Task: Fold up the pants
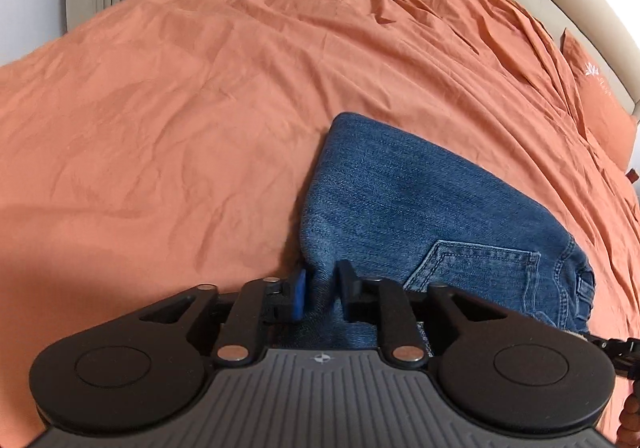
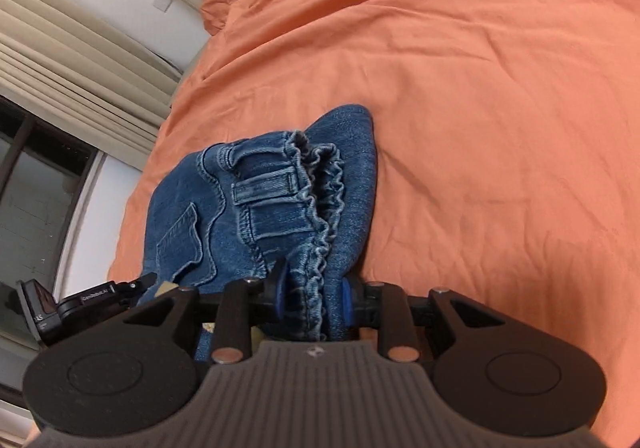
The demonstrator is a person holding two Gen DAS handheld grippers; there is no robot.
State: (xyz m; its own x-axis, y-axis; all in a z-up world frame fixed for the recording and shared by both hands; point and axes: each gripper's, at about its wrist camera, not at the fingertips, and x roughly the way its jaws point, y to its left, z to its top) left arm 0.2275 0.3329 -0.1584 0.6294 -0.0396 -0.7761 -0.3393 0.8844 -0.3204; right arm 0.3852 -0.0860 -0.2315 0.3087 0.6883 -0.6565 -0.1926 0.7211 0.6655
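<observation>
Orange bedcover, creased, spanned the whole bed, bunched toward the beige headboard. Blue denim pants lay folded in a compact stack near the bed's close edge, back pocket upward, gathered waistband on the right side. Left gripper straddled a denim fold, jaws slightly parted, pads not visibly pressing. Right gripper straddled the waistband; whether its pads clenched could not be told.
</observation>
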